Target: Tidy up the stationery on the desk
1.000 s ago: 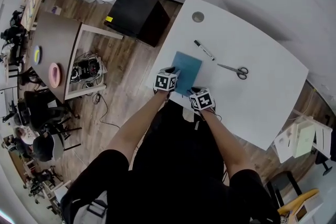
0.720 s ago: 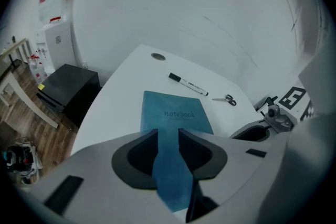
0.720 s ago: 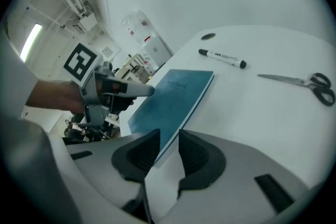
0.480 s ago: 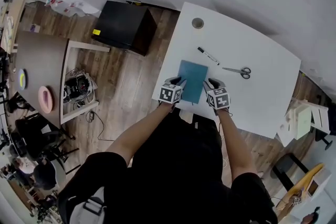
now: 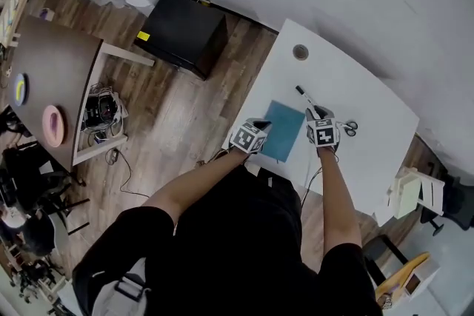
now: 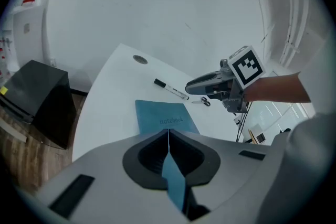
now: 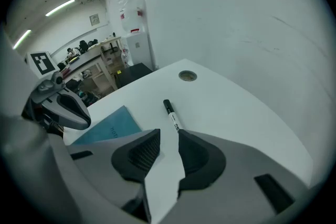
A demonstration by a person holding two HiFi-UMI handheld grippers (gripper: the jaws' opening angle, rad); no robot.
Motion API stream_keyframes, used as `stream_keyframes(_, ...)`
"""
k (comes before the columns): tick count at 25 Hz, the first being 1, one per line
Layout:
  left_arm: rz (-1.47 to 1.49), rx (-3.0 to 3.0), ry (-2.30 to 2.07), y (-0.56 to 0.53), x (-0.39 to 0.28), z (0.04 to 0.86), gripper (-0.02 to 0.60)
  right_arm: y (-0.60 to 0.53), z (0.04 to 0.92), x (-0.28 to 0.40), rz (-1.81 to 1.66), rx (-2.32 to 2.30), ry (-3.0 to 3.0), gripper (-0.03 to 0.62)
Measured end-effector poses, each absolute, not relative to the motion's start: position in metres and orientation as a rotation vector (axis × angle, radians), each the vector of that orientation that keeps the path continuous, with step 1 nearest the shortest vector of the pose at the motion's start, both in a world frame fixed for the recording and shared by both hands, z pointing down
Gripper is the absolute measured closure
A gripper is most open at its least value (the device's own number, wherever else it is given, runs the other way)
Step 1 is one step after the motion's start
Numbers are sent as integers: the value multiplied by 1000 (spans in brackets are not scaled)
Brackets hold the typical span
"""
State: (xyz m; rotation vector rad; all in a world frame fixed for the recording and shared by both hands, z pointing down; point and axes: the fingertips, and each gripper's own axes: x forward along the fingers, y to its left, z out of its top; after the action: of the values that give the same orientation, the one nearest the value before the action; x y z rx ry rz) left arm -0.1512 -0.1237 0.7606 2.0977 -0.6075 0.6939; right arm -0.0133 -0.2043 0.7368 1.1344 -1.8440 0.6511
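Right gripper point(image 5: 320, 113) has swung off the notebook point(image 5: 285, 131) and across to the marker point(image 5: 306, 96). Its jaws are spread with nothing pinched, and the marker's near end lies just ahead of the tips.

Left gripper point(image 6: 168, 132) has barely moved. Its jaws have just been closing and are now pressed together on the notebook's near edge, with a blue strip showing between the pads.

All three items lie flat on the white desk point(image 5: 333, 78). The notebook is nearest, the marker is beyond its far corner, and the scissors point(image 5: 348, 128) are to the right.

Handling, my read:
- Notebook: thin, light, probably a soft cover. Held by one edge it will likely droop, so slide it rather than lift it.
- Marker: light, stiff and round, so it can roll. Grip mid-barrel, jaws across it.
- Scissors: rigid metal, lying flat and hard to get under. Take them at the handle loops.
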Motion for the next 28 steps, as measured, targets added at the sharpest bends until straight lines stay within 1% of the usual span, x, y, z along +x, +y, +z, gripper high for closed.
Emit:
stream_keyframes(7,729,2058,-622,-123,-158,766,563,-224,759,-21,427,891,-1786,474)
stream_keyframes(12,717,2040,-623,-120,-160,766,563,-230,776,-24,397,803,-1756,474)
stream_keyframes(14,681,2071,-667,-126,-161,759,563,-231,777,-25,380,780,-1758,483)
stream_keyframes(16,647,2111,-712,-134,-163,752,563,-232,778,-26,377,778,-1759,511)
stream_keyframes(23,634,2146,-719,-134,-156,748,563,-229,781,-27,416,815,-1777,514)
stream_keyframes(28,661,2174,-693,-127,-149,748,563,-221,761,-21,488,965,-1805,516)
